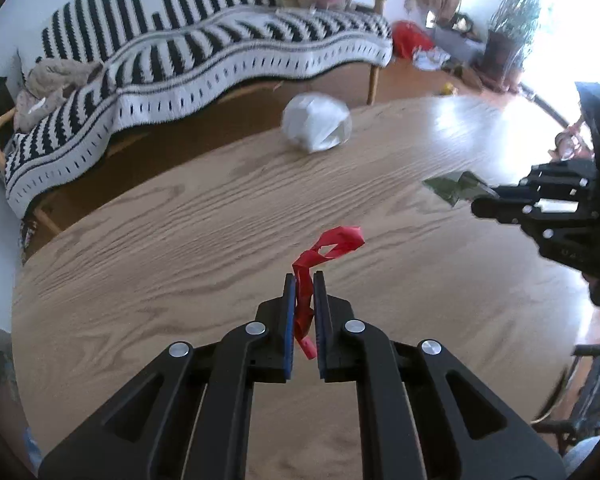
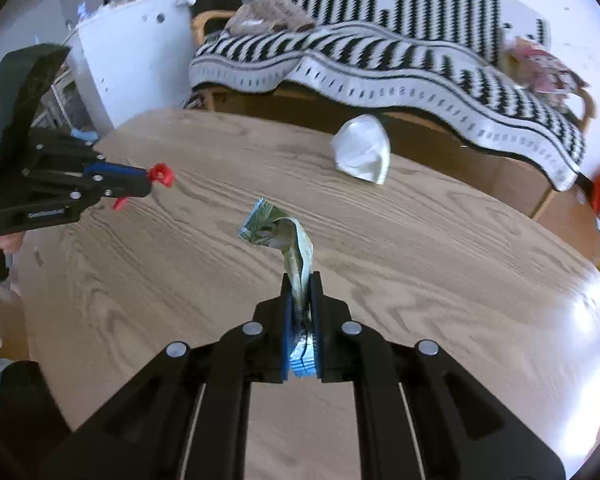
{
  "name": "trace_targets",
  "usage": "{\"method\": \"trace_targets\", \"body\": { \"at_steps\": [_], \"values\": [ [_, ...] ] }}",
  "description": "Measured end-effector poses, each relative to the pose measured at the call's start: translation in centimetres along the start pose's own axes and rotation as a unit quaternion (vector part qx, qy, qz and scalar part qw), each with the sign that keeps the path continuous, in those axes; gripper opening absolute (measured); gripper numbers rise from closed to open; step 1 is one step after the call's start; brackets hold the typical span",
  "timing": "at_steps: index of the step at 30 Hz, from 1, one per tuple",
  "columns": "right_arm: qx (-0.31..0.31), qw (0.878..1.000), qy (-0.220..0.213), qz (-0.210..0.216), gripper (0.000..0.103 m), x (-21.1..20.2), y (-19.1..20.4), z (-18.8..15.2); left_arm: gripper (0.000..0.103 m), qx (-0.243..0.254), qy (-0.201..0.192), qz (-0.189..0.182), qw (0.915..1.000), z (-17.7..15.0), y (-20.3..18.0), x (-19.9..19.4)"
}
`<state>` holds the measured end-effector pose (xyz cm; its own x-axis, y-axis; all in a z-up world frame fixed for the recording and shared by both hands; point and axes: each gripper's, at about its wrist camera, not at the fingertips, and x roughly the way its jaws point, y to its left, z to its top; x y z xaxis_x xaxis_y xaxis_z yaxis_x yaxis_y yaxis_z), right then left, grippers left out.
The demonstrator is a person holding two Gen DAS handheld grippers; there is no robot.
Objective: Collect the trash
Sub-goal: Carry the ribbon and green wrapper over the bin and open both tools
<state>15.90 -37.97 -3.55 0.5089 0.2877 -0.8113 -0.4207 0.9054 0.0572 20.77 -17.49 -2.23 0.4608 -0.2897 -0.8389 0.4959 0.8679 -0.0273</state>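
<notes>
1. Your left claw [image 1: 303, 280] is clamped on a twisted red scrap [image 1: 332, 246]. Most of the strip sticks out past the tips and curls free above the counter [image 1: 160, 248], so only its lower end is pinched.
2. Your right claw [image 2: 300, 280] is closed on a crumpled green printed wrapper [image 2: 278, 228]. Its far end flops forward and hangs clear of the wood.
3. A white crumpled bag [image 1: 316, 122] sits on the far side of the counter, apart from both claws and untouched. It looks like the piece left to collect.
4. No bin shows in either view, so you would be carrying both pieces somewhere unseen.
5. Risk: the red scrap is thin and slick-looking, and a quick swing could pull it out of the pads.
6. Risk: the wrapper's loose end could snag the counter edge or the striped sofa throw [image 2: 380, 60] beyond it.
7. Risk: both claws are full, so going for the white bag now would mean dropping something.
</notes>
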Motion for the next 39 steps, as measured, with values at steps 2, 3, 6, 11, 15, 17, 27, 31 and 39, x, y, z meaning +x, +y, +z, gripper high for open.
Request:
{"method": "trace_targets", "body": {
  "at_steps": [2,3,6,11,15,17,27,31,39],
  "values": [
    [0.017,1.0,-0.01,-0.007,0.009,-2.6,-0.2,-1.4,0.007,-0.001,-0.012,-0.014,0.9998,-0.5,-1.7,-2.0],
    [0.036,0.999,-0.016,-0.014,0.009,-4.6,-0.5,-2.7,0.007,0.001,-0.02,-0.025,0.9995,-1.0,-3.3,-3.3],
    [0.087,0.996,-0.029,-0.02,0.009,-9.3,-1.6,-6.7,0.007,0.012,-0.031,-0.058,0.9978,-2.2,-7.7,-5.8],
    [0.139,0.985,-0.039,-0.09,0.009,-19.1,-2.7,-16.6,0.007,0.054,-0.021,-0.146,0.9876,-5.8,-18.7,-7.7],
    [0.18,0.975,-0.029,-0.127,0.009,-24.1,-3.3,-24.7,0.007,0.101,0.005,-0.206,0.9733,-8.4,-26.9,-7.2],
    [0.208,0.968,-0.027,-0.138,0.009,-26.6,-3.6,-29.1,0.007,0.117,0.022,-0.228,0.9664,-9.8,-30.5,-6.5],
    [0.411,0.904,0.02,-0.114,0.009,-24.2,-5.0,-49.4,0.007,0.136,0.175,-0.272,0.9365,-21.4,-43.6,3.1],
    [0.451,0.887,0.032,-0.096,0.009,-22.2,-5.0,-53.2,0.007,0.154,0.203,-0.264,0.9302,-23.2,-44.9,5.1],
    [0.462,0.881,0.038,-0.092,0.009,-21.7,-5.5,-53.9,0.007,0.151,0.217,-0.269,0.9263,-22.8,-45.0,6.6]
  ]
}}
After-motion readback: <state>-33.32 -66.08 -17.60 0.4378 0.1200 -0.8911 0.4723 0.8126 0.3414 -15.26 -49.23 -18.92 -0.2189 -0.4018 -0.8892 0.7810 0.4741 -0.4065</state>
